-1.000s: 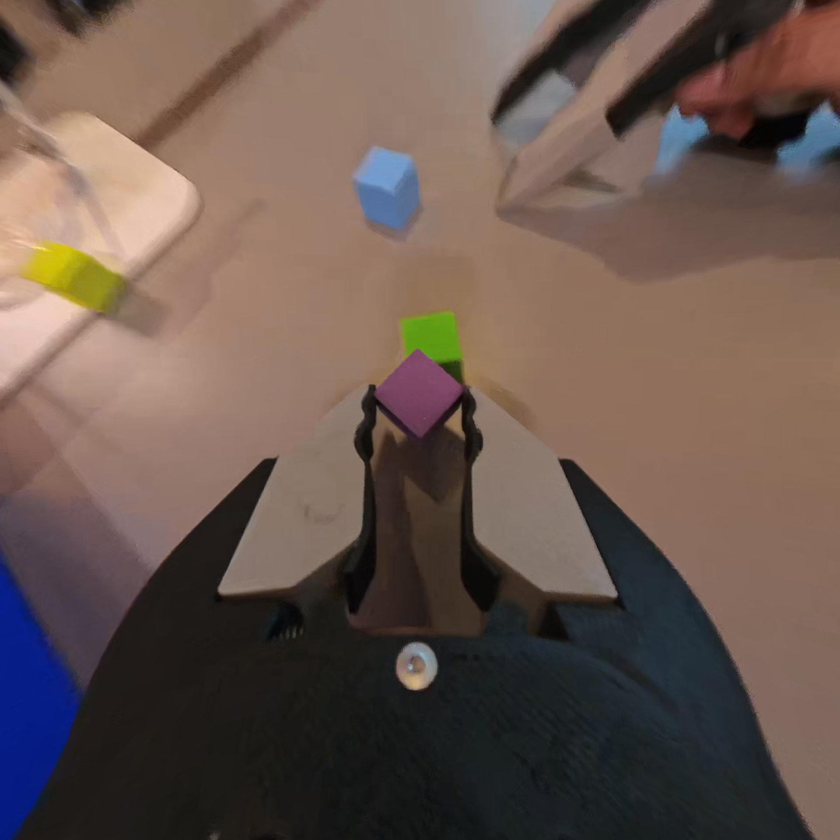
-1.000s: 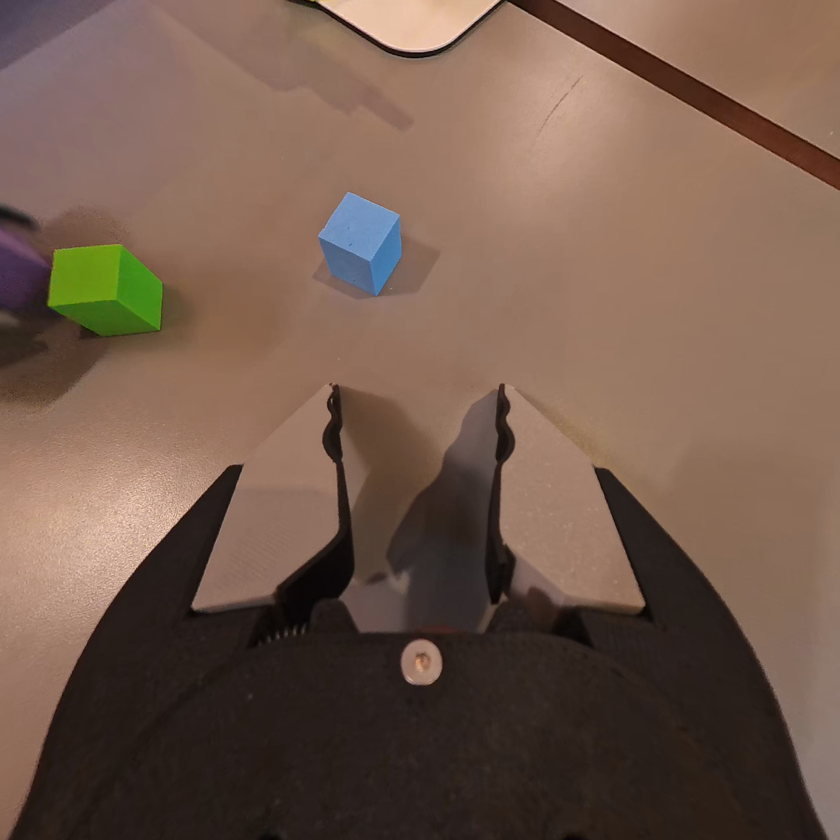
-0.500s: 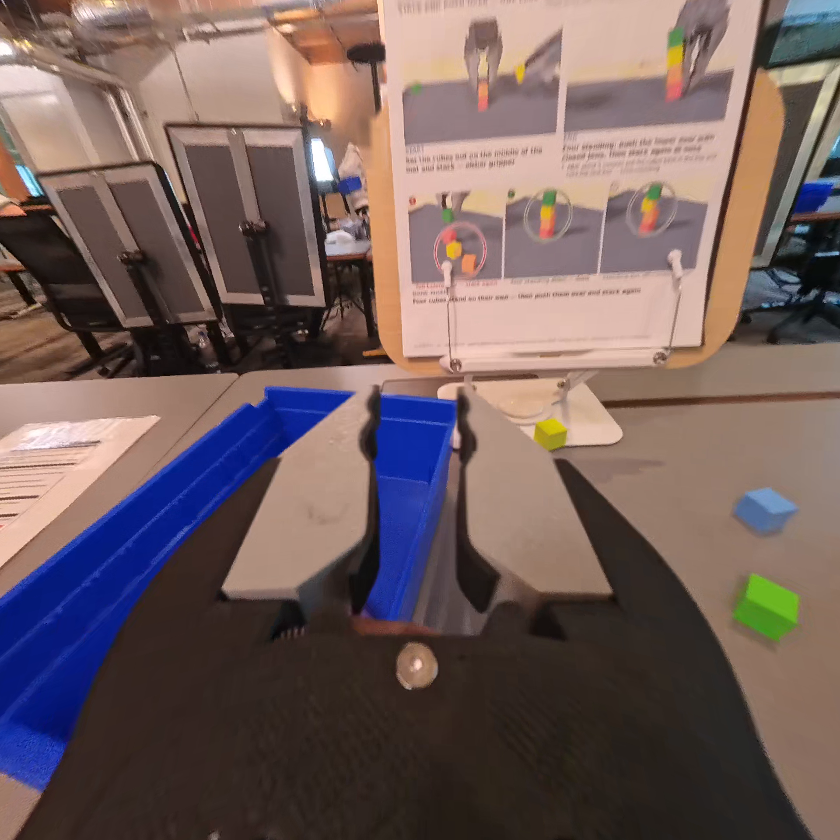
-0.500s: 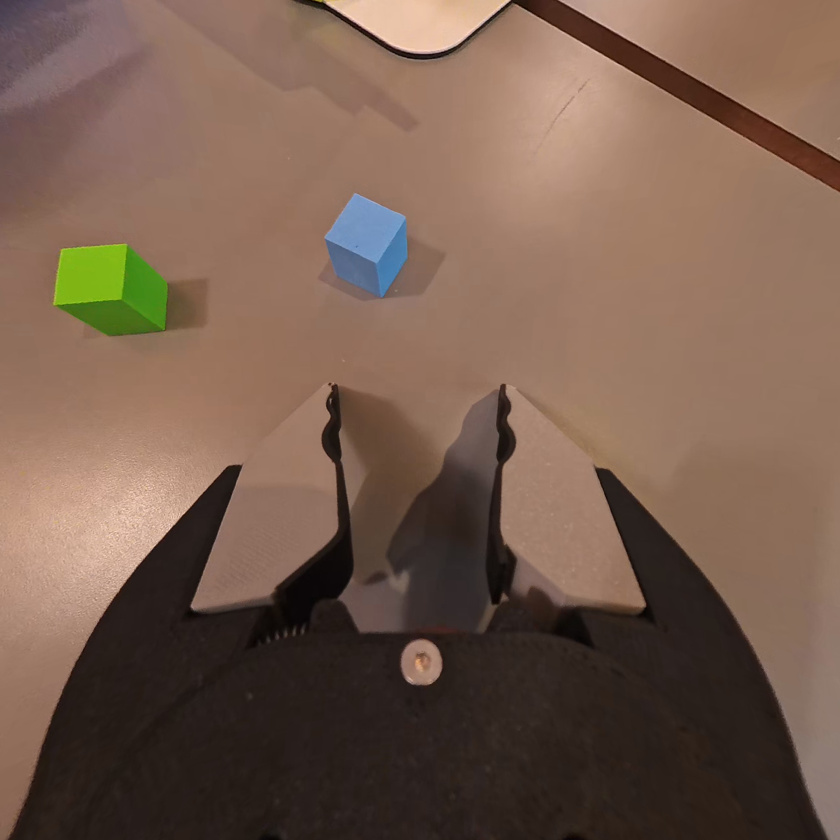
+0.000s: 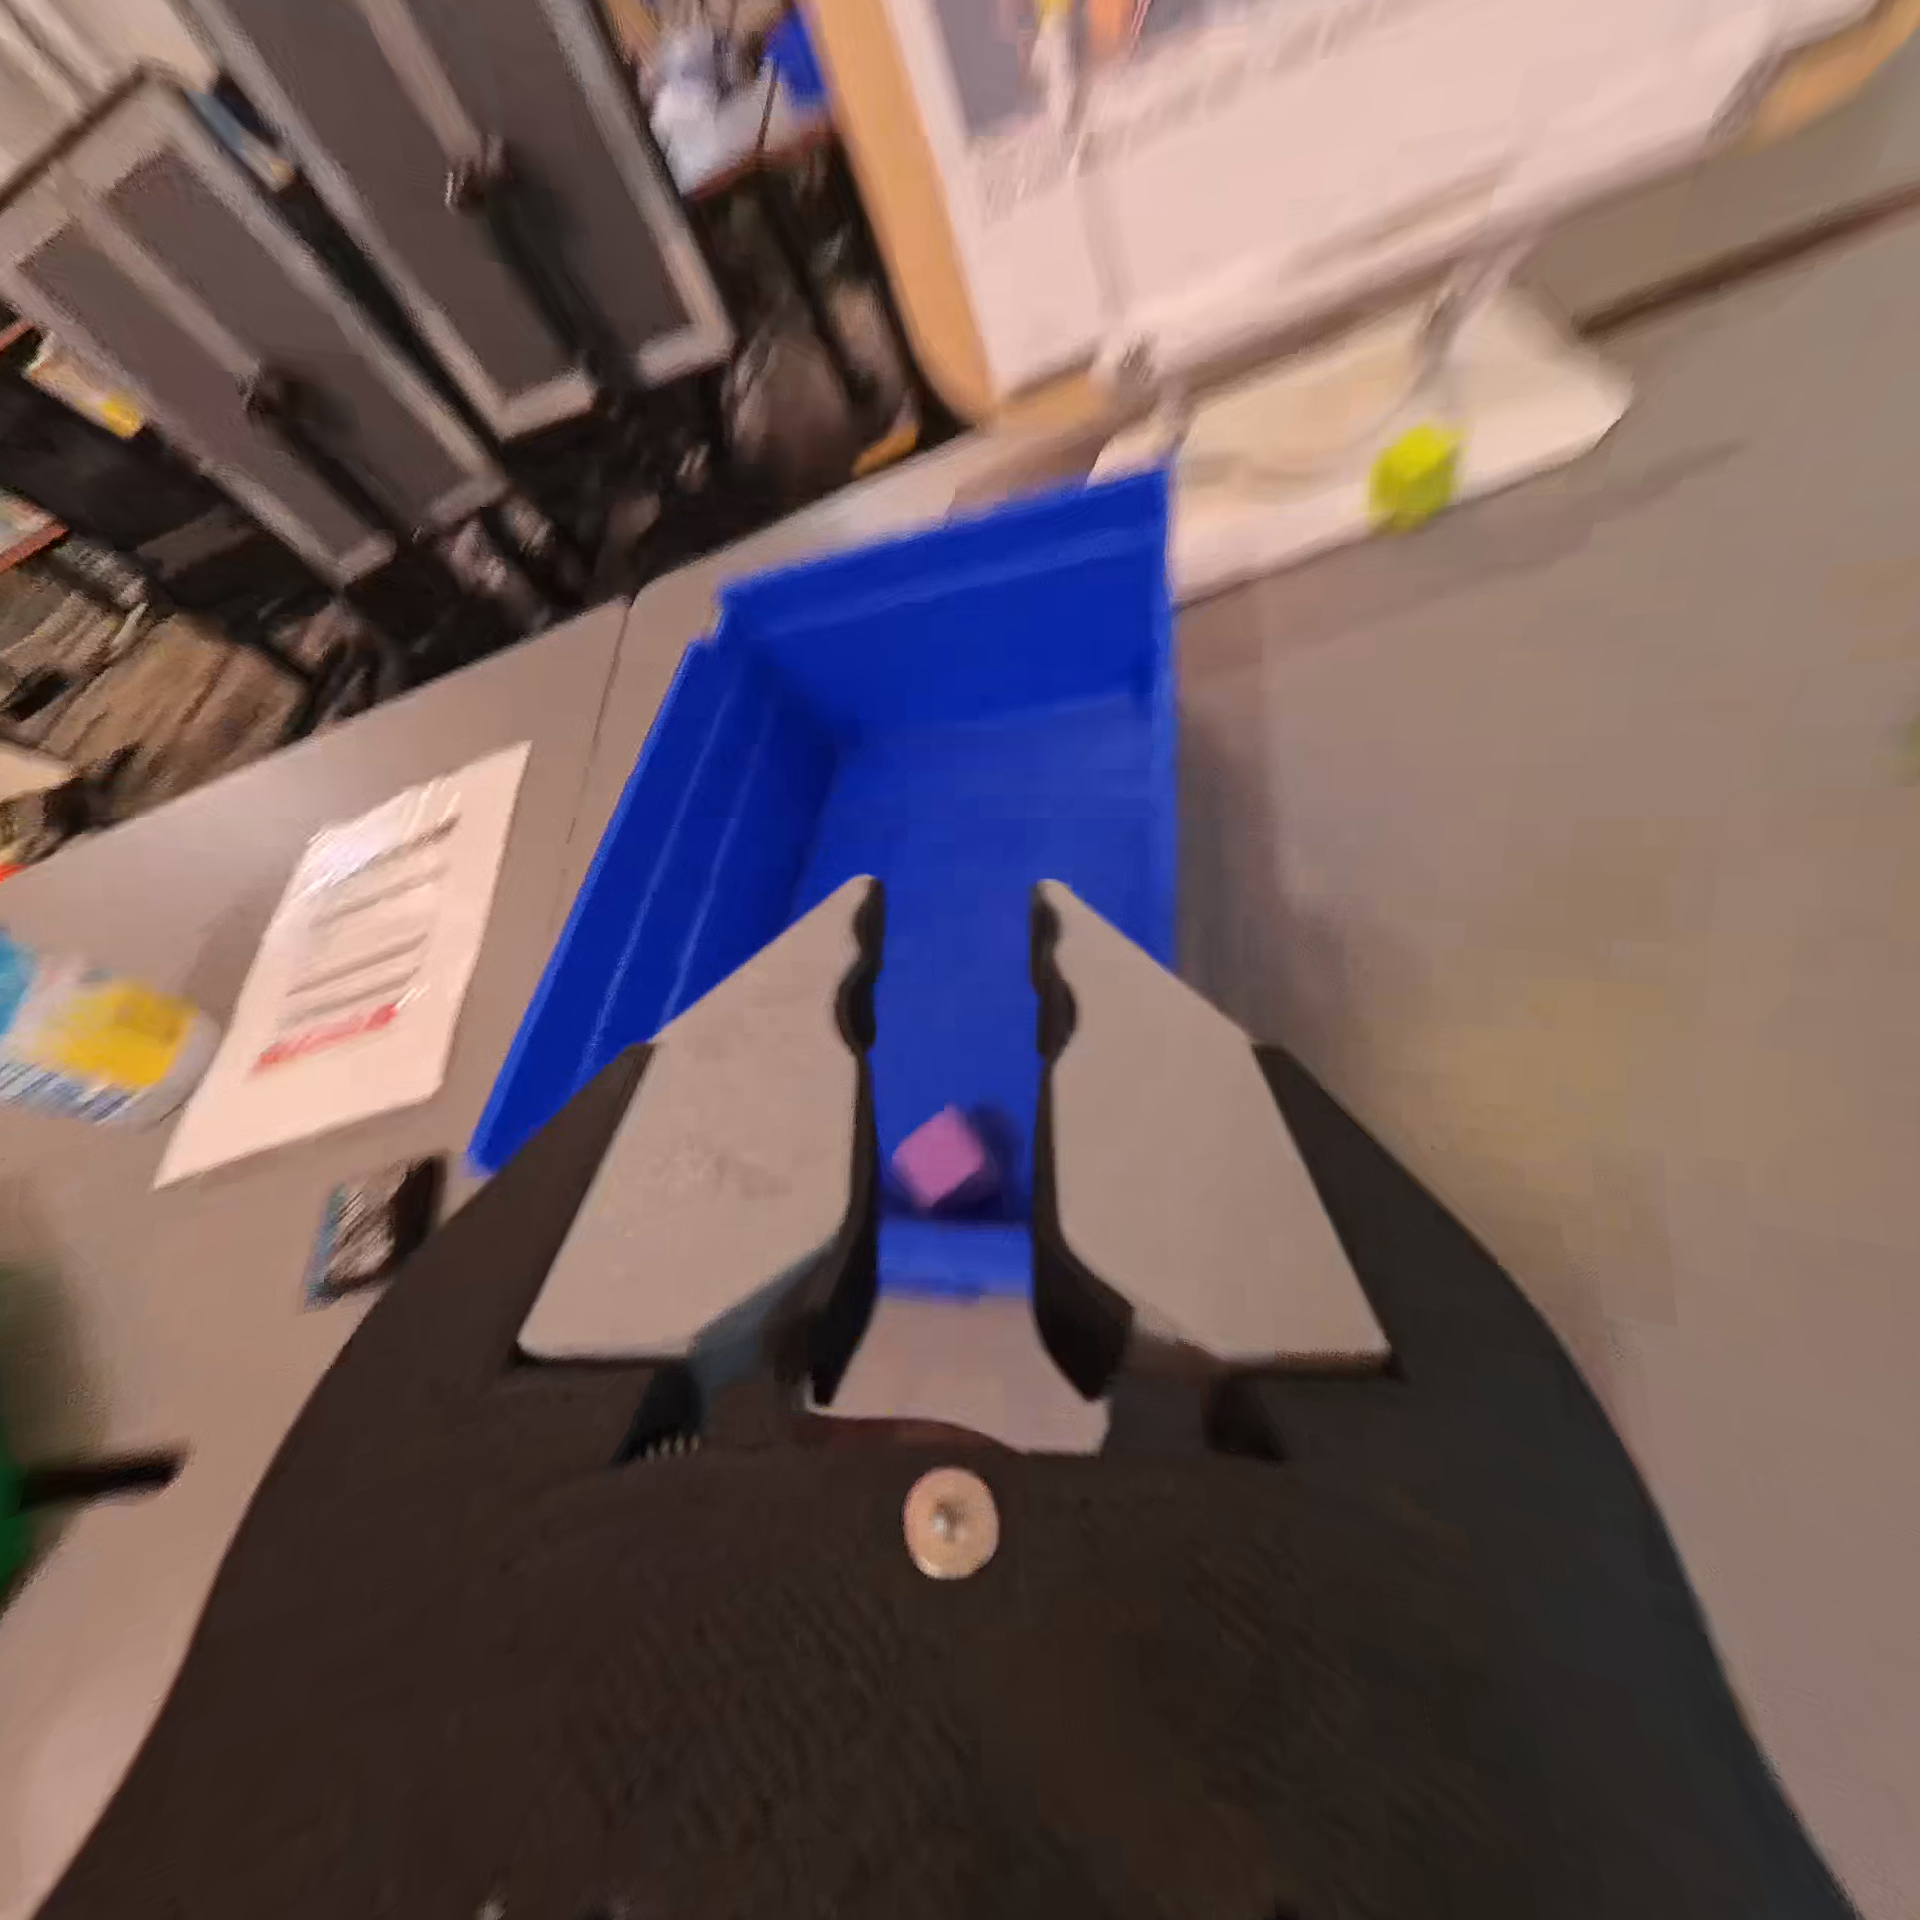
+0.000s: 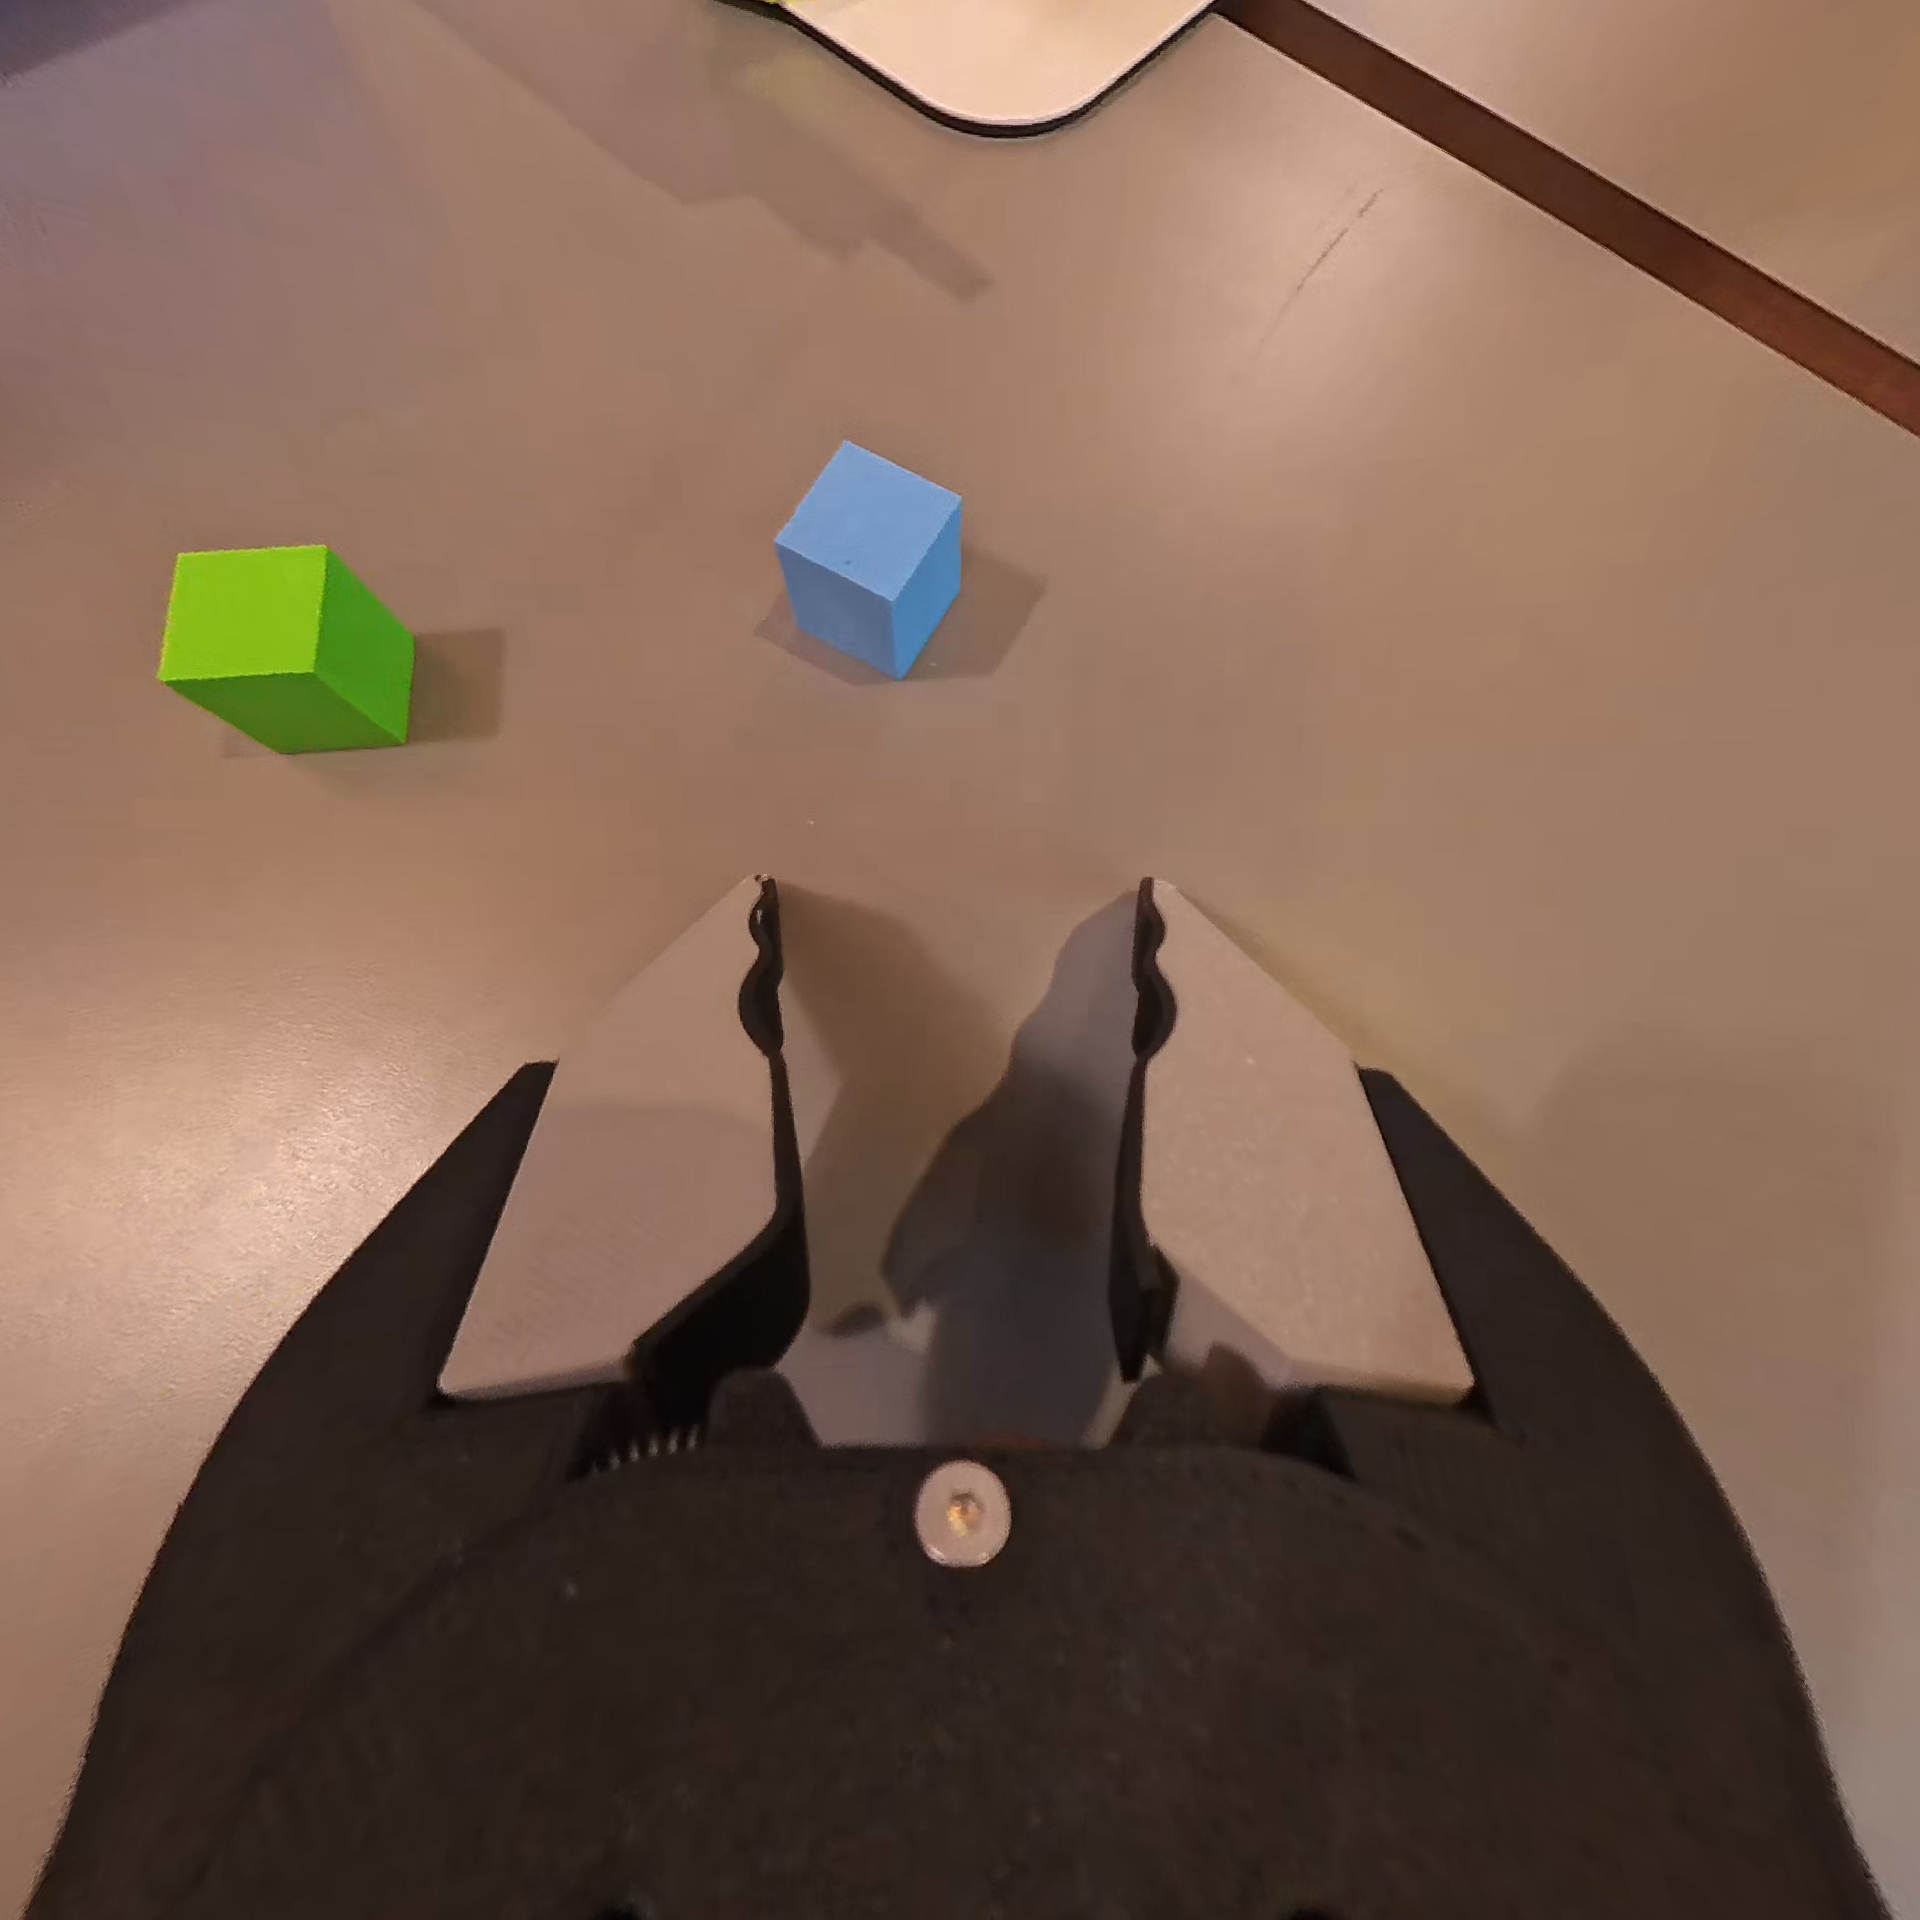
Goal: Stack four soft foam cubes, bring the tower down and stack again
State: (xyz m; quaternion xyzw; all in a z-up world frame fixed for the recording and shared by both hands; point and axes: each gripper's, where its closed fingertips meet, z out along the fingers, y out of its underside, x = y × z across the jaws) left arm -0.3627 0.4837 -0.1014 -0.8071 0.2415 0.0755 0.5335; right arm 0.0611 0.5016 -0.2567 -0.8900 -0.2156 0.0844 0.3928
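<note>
In the left wrist view, my left gripper (image 5: pixel 954 914) is open and empty above a blue bin (image 5: pixel 966 727). A purple foam cube (image 5: pixel 940 1155) lies on the bin's floor near its front wall, seen between my fingers. A yellow cube (image 5: pixel 1413 480) sits on a white stand base (image 5: pixel 1507 395) at the back right. In the right wrist view, my right gripper (image 6: pixel 954 904) is open and empty above the grey table. A blue cube (image 6: pixel 871 556) stands ahead of it and a green cube (image 6: pixel 281 644) lies to the left.
A white sheet of paper (image 5: pixel 353 966) and a small dark card (image 5: pixel 364 1231) lie left of the bin. A board with pictures (image 5: pixel 1299 125) stands behind it. A dark seam (image 6: pixel 1579 218) crosses the table at the far right. The left wrist view is blurred. Across from one pair of fingers to the other is roughly 45 cm.
My left gripper carried the purple cube away from the green one, swung over the blue bin and let it go; the cube now lies in the bin. The right gripper has barely moved.
</note>
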